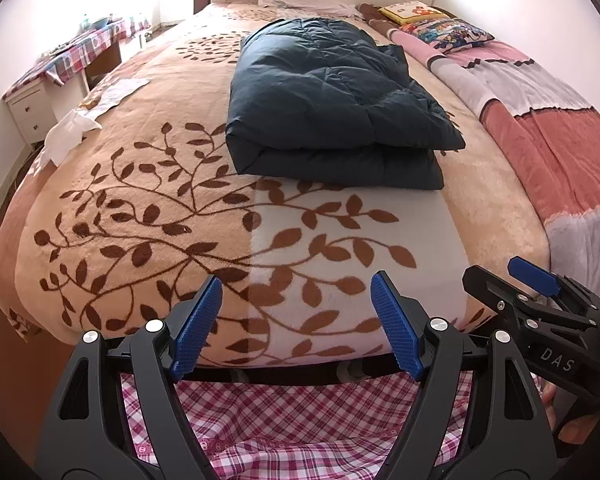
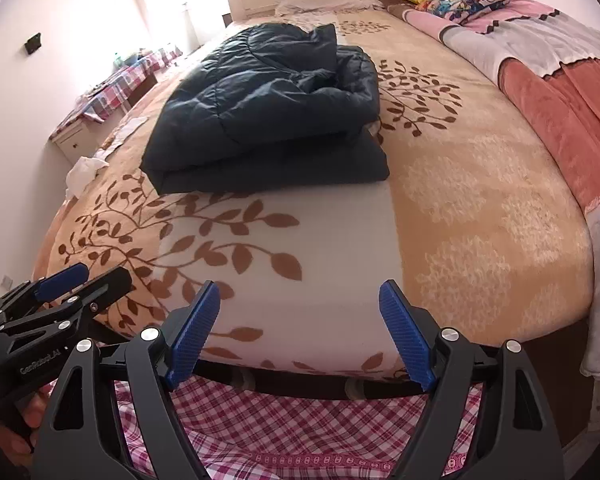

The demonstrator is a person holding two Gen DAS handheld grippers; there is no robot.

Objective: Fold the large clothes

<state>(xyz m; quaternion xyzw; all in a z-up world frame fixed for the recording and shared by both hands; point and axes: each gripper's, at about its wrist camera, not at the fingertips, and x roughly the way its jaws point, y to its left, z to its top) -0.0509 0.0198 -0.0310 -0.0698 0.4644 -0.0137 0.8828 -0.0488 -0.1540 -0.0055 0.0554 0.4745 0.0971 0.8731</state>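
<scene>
1. The dark navy padded jacket point(image 1: 332, 96) lies on the bed point(image 1: 148, 216), on its leaf-patterned blanket, about midway between the headboard and the foot edge. It is already doubled over into a thick bundle with two layers showing at its near edge.
2. The left gripper point(image 1: 296, 320) hangs off the foot edge of the bed, well apart from the jacket. Its blue fingers point(image 1: 196, 324) stand wide apart and hold nothing.
3. The right gripper point(image 2: 300, 328) sits just beside the left one, also short of the jacket, with its fingers point(image 2: 406, 336) spread and empty.
4. Judged from this, the fold looks largely done, though loosely. In the right wrist view the upper layer bunches up at the jacket's far end and overhangs the lower layer unevenly.
5. To do the step well, bring both grippers forward together to the jacket's near edge, one toward each corner.
6. Clamp through a full layer, not just the slippery shell, since puffy fabric is likely to slide out.
7. Lift low and evenly so that the trapped air presses out and the edges line up.
8. Keep clear of the pink quilt point(image 1: 540, 132) lying alongside the jacket.
</scene>
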